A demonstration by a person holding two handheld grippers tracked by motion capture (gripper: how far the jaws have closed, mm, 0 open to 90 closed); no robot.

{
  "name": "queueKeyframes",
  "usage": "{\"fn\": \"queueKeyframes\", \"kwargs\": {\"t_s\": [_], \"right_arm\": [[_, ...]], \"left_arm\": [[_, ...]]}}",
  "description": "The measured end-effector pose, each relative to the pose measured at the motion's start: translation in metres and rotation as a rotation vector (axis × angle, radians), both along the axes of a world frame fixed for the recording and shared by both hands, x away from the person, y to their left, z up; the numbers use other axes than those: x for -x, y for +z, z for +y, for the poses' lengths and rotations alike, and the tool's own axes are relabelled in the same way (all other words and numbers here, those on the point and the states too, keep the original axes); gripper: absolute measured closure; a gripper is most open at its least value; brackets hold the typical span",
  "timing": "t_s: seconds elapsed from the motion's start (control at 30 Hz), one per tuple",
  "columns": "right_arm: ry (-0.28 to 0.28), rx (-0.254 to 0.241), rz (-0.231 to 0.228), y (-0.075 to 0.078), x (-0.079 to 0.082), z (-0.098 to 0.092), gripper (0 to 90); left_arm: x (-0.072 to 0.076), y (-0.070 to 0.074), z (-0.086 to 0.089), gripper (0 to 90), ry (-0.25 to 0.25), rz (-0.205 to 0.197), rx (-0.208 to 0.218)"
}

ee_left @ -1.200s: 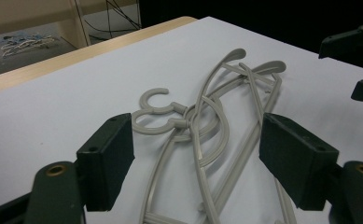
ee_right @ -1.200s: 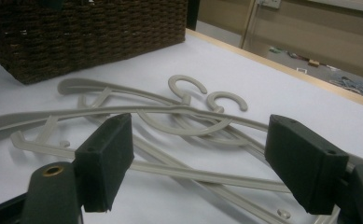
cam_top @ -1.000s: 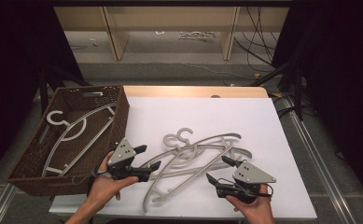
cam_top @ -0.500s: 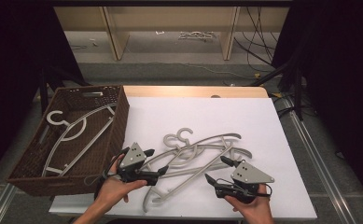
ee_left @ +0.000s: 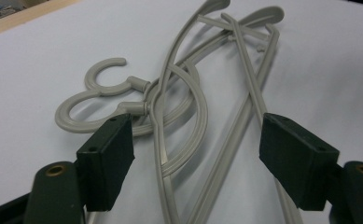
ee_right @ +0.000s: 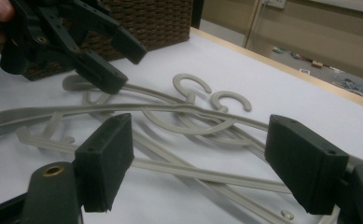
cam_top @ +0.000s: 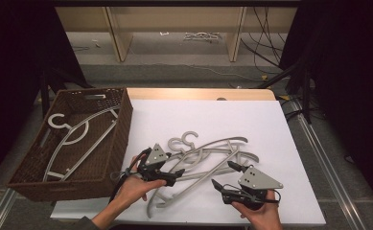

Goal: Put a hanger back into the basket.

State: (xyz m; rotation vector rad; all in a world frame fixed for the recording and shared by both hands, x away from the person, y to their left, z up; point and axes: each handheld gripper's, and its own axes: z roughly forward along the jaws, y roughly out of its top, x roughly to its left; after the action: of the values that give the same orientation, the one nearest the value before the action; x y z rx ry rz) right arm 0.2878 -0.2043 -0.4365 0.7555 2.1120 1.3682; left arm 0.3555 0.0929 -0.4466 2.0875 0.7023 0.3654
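A tangled pile of grey plastic hangers [cam_top: 208,155] lies on the white table top, hooks pointing away from me. My left gripper [cam_top: 172,175] hovers over the pile's left end, open. In the left gripper view the hanger arms [ee_left: 179,88] run between its wide-apart pads [ee_left: 107,158] without touching them. My right gripper [cam_top: 225,175] stands open just right of the pile's near end, pointing left at it. In the right gripper view hanger bars [ee_right: 193,112] lie ahead of its open jaws, with the left gripper [ee_right: 123,65] beyond them.
A brown wicker basket [cam_top: 119,129] stands at the table's left edge with one pale hanger [cam_top: 74,134] lying in it. The white sheet [cam_top: 251,120] is bare at the back and right. Wooden shelf legs and cables lie on the floor beyond the table.
My left gripper has moved right from beside the basket and dropped a little, so it now sits over the hangers' left end. The right gripper has stayed where it was.
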Motion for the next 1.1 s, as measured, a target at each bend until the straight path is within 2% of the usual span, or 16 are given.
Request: {"fn": "queueKeyframes", "kwargs": {"t_s": [0.03, 0.07, 0.1, 0.2, 0.23, 0.27, 0.37, 0.4, 0.43, 0.47, 0.53, 0.57, 0.6, 0.93, 1.03, 1.1], "right_arm": [[0.002, 0.002, 0.0, 0.0, 0.001, 0.001, 24.9], [0.0, 0.001, -0.005, 0.0, 0.001, 0.001, 24.9], [0.0, 0.003, -0.001, 0.0, 0.001, 0.001, 24.9], [0.001, 0.008, 0.001, 0.0, 0.001, 0.002, 24.9], [0.001, 0.009, 0.0, 0.0, 0.001, 0.002, 24.9], [0.001, 0.009, 0.0, 0.0, 0.001, 0.002, 24.9], [0.003, 0.009, -0.001, 0.0, 0.0, 0.002, 24.9], [0.003, 0.009, -0.001, 0.0, 0.0, 0.002, 24.9], [0.003, 0.008, 0.0, 0.0, 0.0, 0.002, 24.9], [0.004, 0.009, 0.0, 0.0, 0.0, 0.002, 24.9], [0.006, 0.009, 0.001, 0.0, 0.001, 0.002, 25.0], [0.006, 0.007, 0.0, 0.0, 0.001, 0.003, 25.0], [0.007, 0.009, -0.001, 0.0, 0.001, 0.003, 25.0], [0.018, 0.014, -0.001, 0.0, 0.0, 0.004, 25.2], [0.021, 0.017, 0.0, 0.0, 0.0, 0.005, 25.2], [0.024, 0.018, -0.002, 0.0, 0.0, 0.005, 25.2]], "left_arm": [[0.001, -0.002, -0.002, 26.4, 0.016, 0.013, 0.014], [0.0, -0.002, -0.002, 26.5, 0.01, 0.013, 0.007], [-0.001, -0.004, -0.004, 26.5, 0.009, 0.014, 0.033], [-0.004, -0.003, -0.004, 27.0, -0.001, 0.021, 0.008], [-0.006, -0.004, -0.005, 27.2, -0.006, 0.015, 0.005], [-0.007, -0.005, -0.006, 27.3, 0.014, 0.026, 0.017], [-0.01, -0.008, -0.009, 27.6, 0.008, 0.039, 0.009], [-0.012, -0.008, -0.01, 27.6, -0.003, 0.038, -0.012], [-0.012, -0.009, -0.012, 27.8, 0.003, 0.044, -0.013], [-0.013, -0.009, -0.013, 28.0, -0.001, 0.032, -0.036], [-0.015, -0.01, -0.016, 28.6, -0.003, 0.039, -0.044], [-0.016, -0.01, -0.016, 29.0, -0.005, 0.04, -0.061], [-0.017, -0.011, -0.017, 29.2, 0.017, 0.057, -0.063], [-0.037, -0.017, -0.019, 43.3, 0.045, 0.159, -0.064], [-0.042, -0.02, -0.022, 47.1, 0.05, 0.177, -0.086], [-0.044, -0.022, -0.025, 49.7, 0.033, 0.201, -0.102]]}}
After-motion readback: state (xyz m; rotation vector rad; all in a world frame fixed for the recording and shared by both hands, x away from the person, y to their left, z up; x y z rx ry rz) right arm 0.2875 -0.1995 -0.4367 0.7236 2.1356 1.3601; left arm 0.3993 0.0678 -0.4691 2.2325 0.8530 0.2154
